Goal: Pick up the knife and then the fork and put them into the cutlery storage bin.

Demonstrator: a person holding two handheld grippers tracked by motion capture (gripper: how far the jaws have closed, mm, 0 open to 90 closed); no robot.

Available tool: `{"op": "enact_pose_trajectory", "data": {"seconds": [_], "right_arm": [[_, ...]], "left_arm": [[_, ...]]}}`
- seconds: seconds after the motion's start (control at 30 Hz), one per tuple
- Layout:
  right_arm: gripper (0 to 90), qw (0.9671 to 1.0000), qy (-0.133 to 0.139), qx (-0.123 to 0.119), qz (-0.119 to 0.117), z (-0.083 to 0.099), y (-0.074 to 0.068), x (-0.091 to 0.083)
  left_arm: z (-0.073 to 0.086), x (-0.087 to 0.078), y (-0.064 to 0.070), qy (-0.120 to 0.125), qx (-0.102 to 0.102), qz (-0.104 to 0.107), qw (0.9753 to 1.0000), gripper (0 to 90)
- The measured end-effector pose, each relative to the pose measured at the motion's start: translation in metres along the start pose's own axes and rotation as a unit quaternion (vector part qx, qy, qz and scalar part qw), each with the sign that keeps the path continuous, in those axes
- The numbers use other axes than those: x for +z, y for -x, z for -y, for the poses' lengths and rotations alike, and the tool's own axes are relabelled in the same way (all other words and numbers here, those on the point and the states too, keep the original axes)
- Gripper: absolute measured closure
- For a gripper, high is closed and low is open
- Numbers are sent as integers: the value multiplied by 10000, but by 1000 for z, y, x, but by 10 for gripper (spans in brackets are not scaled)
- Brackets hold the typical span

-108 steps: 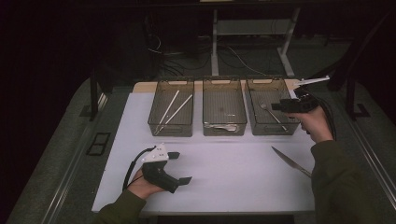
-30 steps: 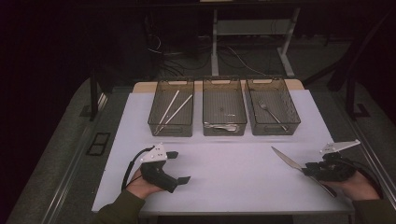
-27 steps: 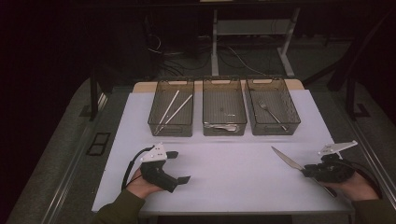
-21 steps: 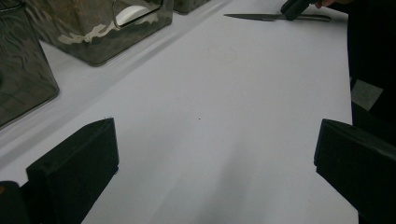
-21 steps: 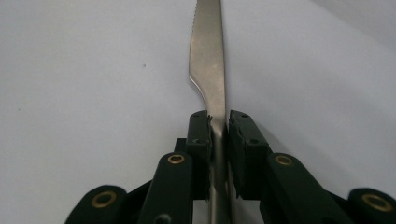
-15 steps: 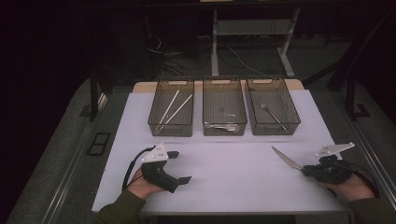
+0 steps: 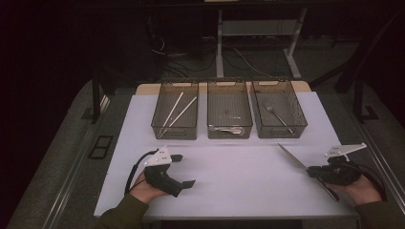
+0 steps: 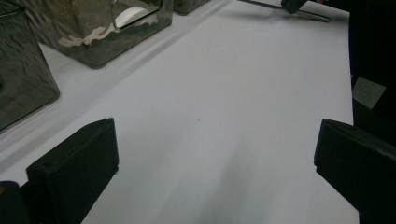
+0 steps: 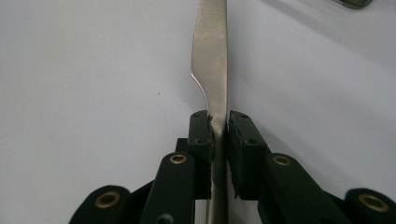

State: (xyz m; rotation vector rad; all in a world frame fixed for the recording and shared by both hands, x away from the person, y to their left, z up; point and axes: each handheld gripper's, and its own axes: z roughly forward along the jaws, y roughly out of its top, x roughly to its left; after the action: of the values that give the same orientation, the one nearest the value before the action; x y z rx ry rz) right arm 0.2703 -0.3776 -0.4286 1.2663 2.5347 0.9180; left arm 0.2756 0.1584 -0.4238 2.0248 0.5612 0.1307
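Three smoky, ribbed plastic bins (image 7: 228, 109) lined up along the far edge of a matte white worktop (image 7: 239, 176), dark room behind. Right tool (image 9: 217, 122) clenched on a steel knife (image 9: 212, 56), serrated blade flat on the sheet near the right edge, handle hidden. Left tool (image 7: 184, 171) spread wide, empty.

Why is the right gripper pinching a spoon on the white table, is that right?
Not quite: the right gripper is pinching a knife, not a spoon. The right gripper view shows its flat serrated blade between the jaws. It does lie on the white table.
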Motion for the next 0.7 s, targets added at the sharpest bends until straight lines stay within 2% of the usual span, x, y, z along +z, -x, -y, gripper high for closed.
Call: {"op": "enact_pose_trajectory", "data": {"seconds": [0.2,0.7], "right_arm": [[798,9997,231,-10,-61,-6,-1,-5],[799,9982,594,48,-113,-17,1,-13]], "left_arm": [[0,0,0,3,-16,-5,10000,0],[-1,0,0,-7,27,5,10000,0]]}}
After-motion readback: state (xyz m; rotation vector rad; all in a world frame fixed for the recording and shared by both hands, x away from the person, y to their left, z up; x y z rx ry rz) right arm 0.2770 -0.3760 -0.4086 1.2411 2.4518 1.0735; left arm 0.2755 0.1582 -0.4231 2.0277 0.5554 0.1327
